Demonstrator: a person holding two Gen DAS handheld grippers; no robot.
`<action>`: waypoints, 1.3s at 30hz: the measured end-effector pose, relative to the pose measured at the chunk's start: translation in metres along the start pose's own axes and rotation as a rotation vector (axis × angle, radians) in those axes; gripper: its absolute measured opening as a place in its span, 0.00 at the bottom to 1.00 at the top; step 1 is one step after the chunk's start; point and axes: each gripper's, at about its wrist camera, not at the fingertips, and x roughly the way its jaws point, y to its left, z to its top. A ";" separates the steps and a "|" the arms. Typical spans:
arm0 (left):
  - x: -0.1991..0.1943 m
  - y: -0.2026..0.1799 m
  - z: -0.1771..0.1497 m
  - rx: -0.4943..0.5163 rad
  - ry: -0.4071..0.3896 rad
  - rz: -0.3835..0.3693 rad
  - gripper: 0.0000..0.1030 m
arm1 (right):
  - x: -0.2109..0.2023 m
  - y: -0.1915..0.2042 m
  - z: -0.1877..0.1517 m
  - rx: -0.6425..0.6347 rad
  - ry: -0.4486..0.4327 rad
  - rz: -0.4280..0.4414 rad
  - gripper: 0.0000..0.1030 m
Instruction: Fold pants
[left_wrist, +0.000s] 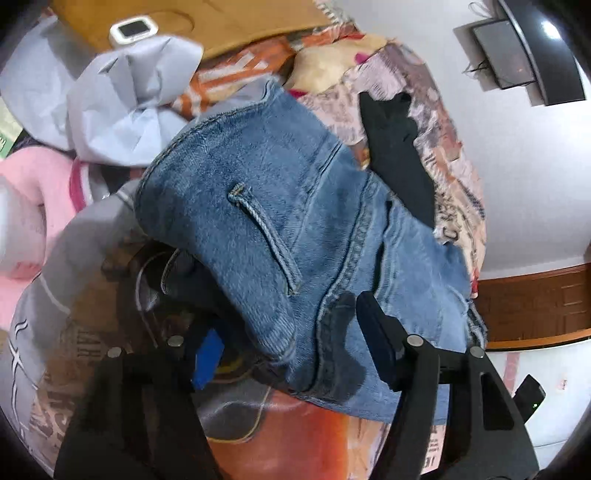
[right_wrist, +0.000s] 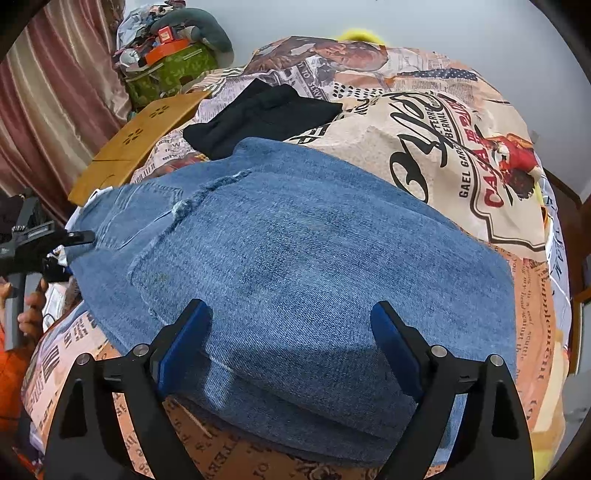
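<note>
My right gripper (right_wrist: 286, 347) has its fingers spread wide above the jeans (right_wrist: 295, 258), nothing pinched. My left gripper (left_wrist: 288, 354) has the jeans' waist end between its fingers; can't tell if the pads press on it. Jeans lie on the printed bedspread (right_wrist: 443, 155), with a black garment (right_wrist: 258, 114) just beyond.

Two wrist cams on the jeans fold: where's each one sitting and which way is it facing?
Left wrist: on the left gripper, aimed down at the waist end of the jeans; both fingers show, denim draped between them.
Right wrist: on the right gripper, aimed down across the flat leg end; jaws open over the denim, a hand at left edge.
Shared: jeans, black garment, printed bedspread.
</note>
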 end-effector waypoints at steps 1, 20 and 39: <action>0.000 0.001 -0.001 0.000 0.002 -0.005 0.65 | 0.000 0.000 0.000 0.001 0.000 0.002 0.86; 0.024 -0.038 0.011 0.089 -0.048 0.198 0.42 | 0.001 -0.002 -0.001 0.015 -0.007 0.015 0.87; -0.085 -0.178 -0.007 0.556 -0.512 0.456 0.33 | -0.037 -0.039 -0.029 0.150 -0.056 -0.033 0.86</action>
